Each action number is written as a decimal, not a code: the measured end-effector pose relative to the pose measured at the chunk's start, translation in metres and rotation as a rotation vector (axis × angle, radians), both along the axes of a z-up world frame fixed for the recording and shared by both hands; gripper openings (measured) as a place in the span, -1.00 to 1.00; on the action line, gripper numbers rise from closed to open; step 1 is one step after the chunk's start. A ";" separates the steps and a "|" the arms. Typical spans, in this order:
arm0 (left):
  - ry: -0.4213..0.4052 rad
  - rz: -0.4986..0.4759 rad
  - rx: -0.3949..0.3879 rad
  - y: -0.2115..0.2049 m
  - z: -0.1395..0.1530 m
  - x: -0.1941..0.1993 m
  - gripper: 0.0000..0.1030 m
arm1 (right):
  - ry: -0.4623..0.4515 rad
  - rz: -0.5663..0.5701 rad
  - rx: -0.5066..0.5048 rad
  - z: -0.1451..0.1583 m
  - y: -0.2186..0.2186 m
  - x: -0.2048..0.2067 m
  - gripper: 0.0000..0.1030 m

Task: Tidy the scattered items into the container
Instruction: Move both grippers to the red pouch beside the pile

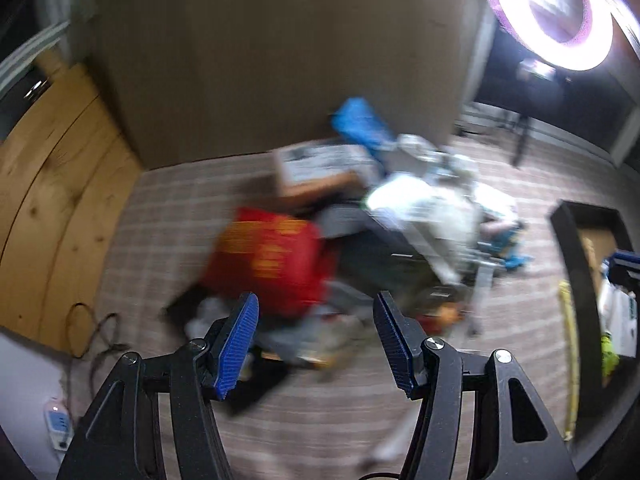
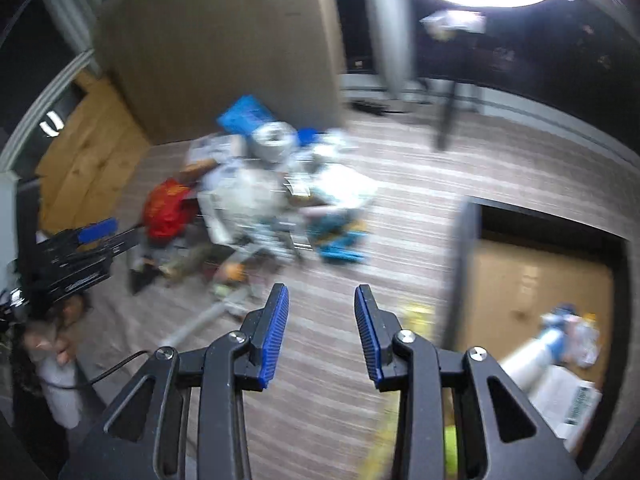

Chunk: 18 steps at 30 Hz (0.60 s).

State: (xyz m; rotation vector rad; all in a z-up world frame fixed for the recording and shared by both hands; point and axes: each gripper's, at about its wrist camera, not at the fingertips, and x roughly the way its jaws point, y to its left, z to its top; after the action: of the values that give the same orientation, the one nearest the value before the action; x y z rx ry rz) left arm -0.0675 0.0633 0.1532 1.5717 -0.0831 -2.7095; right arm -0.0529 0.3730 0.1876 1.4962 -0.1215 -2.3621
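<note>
Two grippers hang over a carpeted floor [image 1: 168,216], and both views are smeared by motion blur. The left gripper [image 1: 315,344] has its jaws wide apart with nothing between them; its blue pads [image 1: 237,348] frame the near edge of a heap of scattered items [image 1: 360,220] lying on the carpet. In that heap a red bag with yellow print [image 1: 268,256] sits nearest the left gripper, with a dark flat thing just beside it to the right, a cardboard box [image 1: 320,168] behind, a blue packet [image 1: 360,120] at the back against the tan wall [image 1: 280,52], and crumpled white wrapping [image 1: 424,208] on the right. Most of the smaller pieces are too blurred to name.

The right gripper [image 2: 322,336] also has its jaws apart and empty, held above bare carpet between the heap and the container [image 2: 476,248]. The container is a dark-walled box with a brown cardboard bottom, standing on the floor well to the right of the heap. Inside it, at the near right corner, lie a white bottle with a blue top [image 2: 536,352] and some white packaging [image 2: 572,396]. A yellow strip runs along the container's outer left wall. The left gripper shows at the left edge of the right wrist view. A bright ring light [image 1: 556,8] glares overhead.
</note>
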 end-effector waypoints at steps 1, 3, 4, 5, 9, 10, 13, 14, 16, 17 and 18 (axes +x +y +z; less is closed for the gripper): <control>-0.005 0.012 0.006 -0.016 -0.003 -0.005 0.11 | -0.005 0.015 -0.013 -0.001 -0.016 -0.003 -0.34; -0.020 0.023 0.021 -0.042 -0.009 -0.016 0.11 | -0.016 0.051 -0.031 -0.004 -0.051 -0.011 -0.34; -0.026 0.027 0.026 -0.052 -0.012 -0.021 0.11 | -0.024 0.070 -0.039 -0.007 -0.069 -0.015 -0.34; -0.032 0.026 0.028 -0.061 -0.015 -0.027 0.11 | -0.036 0.086 -0.050 -0.010 -0.087 -0.020 -0.34; -0.065 0.013 0.044 -0.085 -0.031 -0.053 0.11 | -0.109 0.119 -0.109 -0.025 -0.144 -0.041 -0.34; -0.075 0.018 0.058 -0.090 -0.034 -0.059 0.11 | -0.127 0.123 -0.120 -0.030 -0.157 -0.047 -0.34; -0.113 0.049 0.102 -0.101 -0.047 -0.077 0.11 | -0.157 0.144 -0.131 -0.044 -0.188 -0.061 -0.34; -0.124 0.046 0.107 -0.102 -0.051 -0.083 0.11 | -0.166 0.153 -0.128 -0.050 -0.198 -0.066 -0.34; -0.145 0.036 0.116 -0.101 -0.060 -0.094 0.11 | -0.189 0.168 -0.136 -0.061 -0.214 -0.073 -0.34; -0.156 0.032 0.128 -0.100 -0.064 -0.098 0.12 | -0.204 0.173 -0.148 -0.067 -0.221 -0.076 -0.34; -0.169 0.032 0.140 -0.100 -0.069 -0.103 0.12 | -0.216 0.179 -0.155 -0.073 -0.229 -0.080 -0.34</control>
State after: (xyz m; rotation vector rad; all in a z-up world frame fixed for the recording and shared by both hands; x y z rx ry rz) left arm -0.1708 -0.0364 0.0845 1.8202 0.1320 -2.6050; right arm -0.1326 0.1442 0.1144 1.6106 -0.2092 -2.0010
